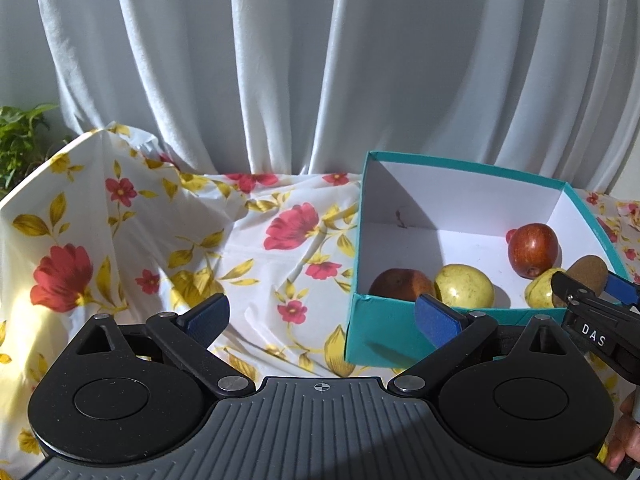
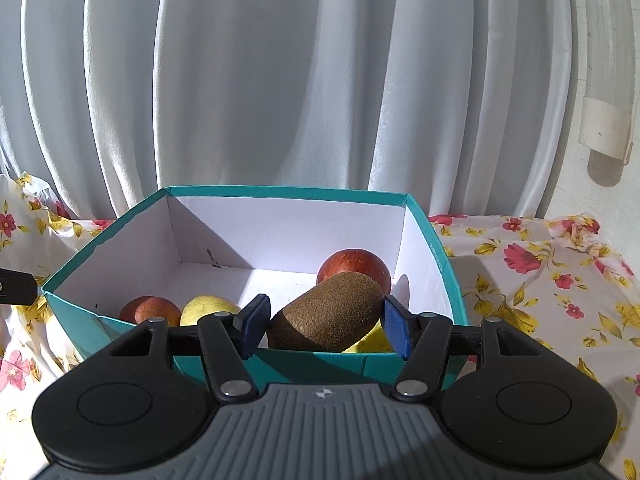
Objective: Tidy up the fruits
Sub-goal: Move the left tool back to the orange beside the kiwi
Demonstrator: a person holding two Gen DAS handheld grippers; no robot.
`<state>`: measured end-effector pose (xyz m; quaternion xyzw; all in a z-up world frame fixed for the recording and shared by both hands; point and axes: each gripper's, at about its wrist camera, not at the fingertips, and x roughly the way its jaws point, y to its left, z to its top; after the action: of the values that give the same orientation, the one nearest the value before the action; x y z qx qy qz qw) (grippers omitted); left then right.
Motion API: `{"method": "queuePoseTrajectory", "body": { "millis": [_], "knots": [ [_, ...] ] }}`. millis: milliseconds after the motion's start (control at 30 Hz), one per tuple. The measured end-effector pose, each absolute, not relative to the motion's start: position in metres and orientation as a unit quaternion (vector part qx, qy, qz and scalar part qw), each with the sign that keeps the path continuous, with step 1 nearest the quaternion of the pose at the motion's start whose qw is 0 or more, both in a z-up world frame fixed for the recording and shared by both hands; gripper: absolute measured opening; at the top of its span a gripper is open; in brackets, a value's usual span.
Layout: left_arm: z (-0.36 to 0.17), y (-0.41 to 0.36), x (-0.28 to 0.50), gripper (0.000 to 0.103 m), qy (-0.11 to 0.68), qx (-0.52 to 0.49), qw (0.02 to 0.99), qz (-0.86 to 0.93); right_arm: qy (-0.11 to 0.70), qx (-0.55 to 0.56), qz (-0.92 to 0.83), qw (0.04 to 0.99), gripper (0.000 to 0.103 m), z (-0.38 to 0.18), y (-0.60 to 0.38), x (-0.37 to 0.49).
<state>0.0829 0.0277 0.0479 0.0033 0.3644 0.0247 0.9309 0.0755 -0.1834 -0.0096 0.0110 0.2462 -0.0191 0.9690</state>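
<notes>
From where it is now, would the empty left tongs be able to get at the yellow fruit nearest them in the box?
Probably yes. The left tongs are open and hold nothing, the box has no lid, and the yellow fruit lies bare just behind the near wall. They would only have to go over that wall.

Domestic room, likely home living space. White pleated curtain (image 1: 280,80) fills whole backdrop. Table under wrinkled floral cloth (image 1: 168,240), red flowers, yellow leaves. Leafy houseplant (image 1: 20,136) at far left edge. Teal cardboard box (image 2: 436,256) with loose fruit inside. White pipe (image 2: 608,92) on plain wall at right.
</notes>
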Motion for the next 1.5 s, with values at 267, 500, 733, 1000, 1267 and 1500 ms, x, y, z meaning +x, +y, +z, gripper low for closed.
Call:
{"method": "queuePoseTrajectory", "body": {
  "millis": [267,500,733,1000,1267,1500],
  "knots": [
    [0.035,0.024,0.071,0.101,0.377,0.015,0.926,0.015,0.206,-0.003,-0.025,0.978,0.09,0.01,-0.187,0.053],
    [0.011,0.012,0.049,0.101,0.38,0.035,0.924,-0.019,0.145,-0.015,-0.017,0.989,0.103,0.029,-0.189,-0.004],
    [-0.004,-0.003,0.027,0.101,0.376,0.049,0.924,-0.061,0.119,-0.051,-0.015,0.991,0.103,0.025,-0.179,-0.047],
    [-0.017,-0.017,0.018,0.101,0.385,0.059,0.918,-0.076,0.062,-0.08,-0.018,0.995,0.103,0.029,-0.17,-0.069],
    [-0.022,-0.025,0.014,0.096,0.39,0.052,0.915,-0.085,0.074,-0.078,-0.012,0.994,0.103,0.027,-0.172,-0.072],
    [-0.029,-0.042,0.014,0.088,0.4,0.054,0.909,-0.099,0.074,-0.077,-0.005,0.994,0.103,0.025,-0.175,-0.074]
  ]
}}
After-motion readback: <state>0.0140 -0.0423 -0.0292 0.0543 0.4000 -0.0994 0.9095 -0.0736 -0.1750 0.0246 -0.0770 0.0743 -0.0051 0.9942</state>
